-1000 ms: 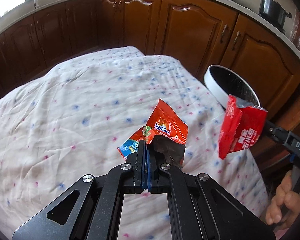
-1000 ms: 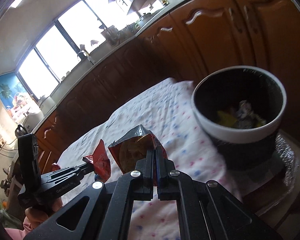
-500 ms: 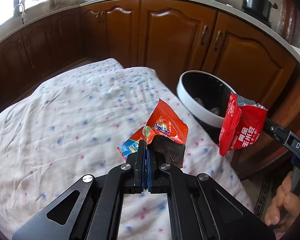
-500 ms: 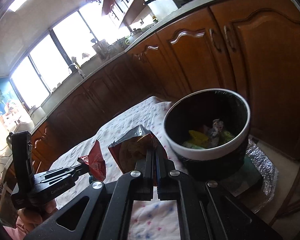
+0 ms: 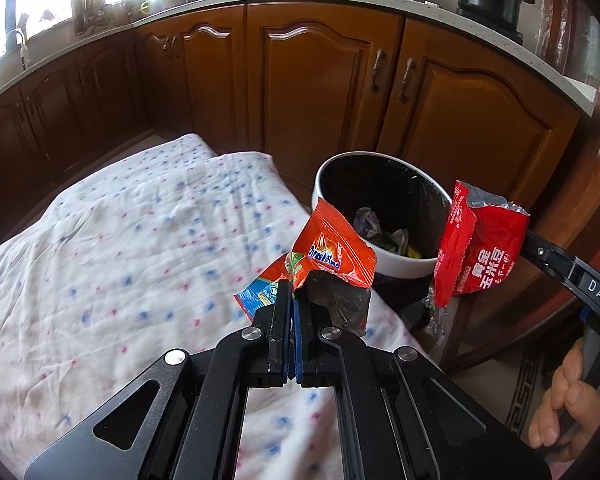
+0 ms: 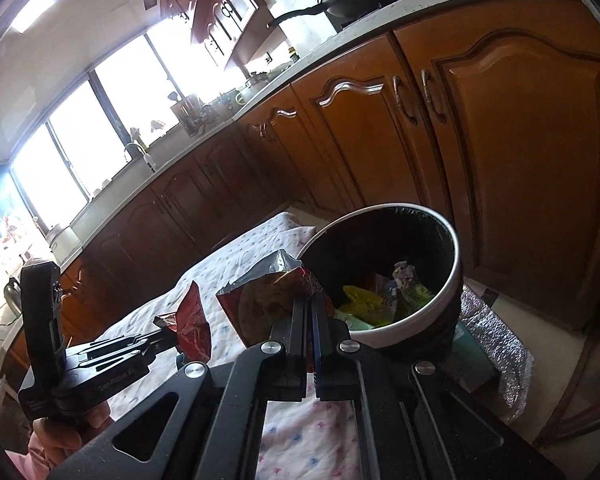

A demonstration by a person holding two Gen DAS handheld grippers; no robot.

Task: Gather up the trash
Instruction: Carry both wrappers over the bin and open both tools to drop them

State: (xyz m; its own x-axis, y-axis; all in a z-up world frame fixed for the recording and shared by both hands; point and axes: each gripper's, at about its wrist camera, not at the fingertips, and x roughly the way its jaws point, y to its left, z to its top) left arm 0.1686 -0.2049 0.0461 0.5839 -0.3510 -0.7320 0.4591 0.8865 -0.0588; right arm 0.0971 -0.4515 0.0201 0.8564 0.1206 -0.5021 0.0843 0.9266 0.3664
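Glossy foil wrappers (image 5: 332,256); soft quilted cloth (image 5: 120,264); varnished wood cabinets (image 5: 312,88)

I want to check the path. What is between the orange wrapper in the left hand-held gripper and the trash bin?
Nothing: in the left wrist view only air separates the orange wrapper from the trash bin.

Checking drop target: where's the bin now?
Left wrist view: bin stands right of centre, off the quilt's far corner, before the cabinets.
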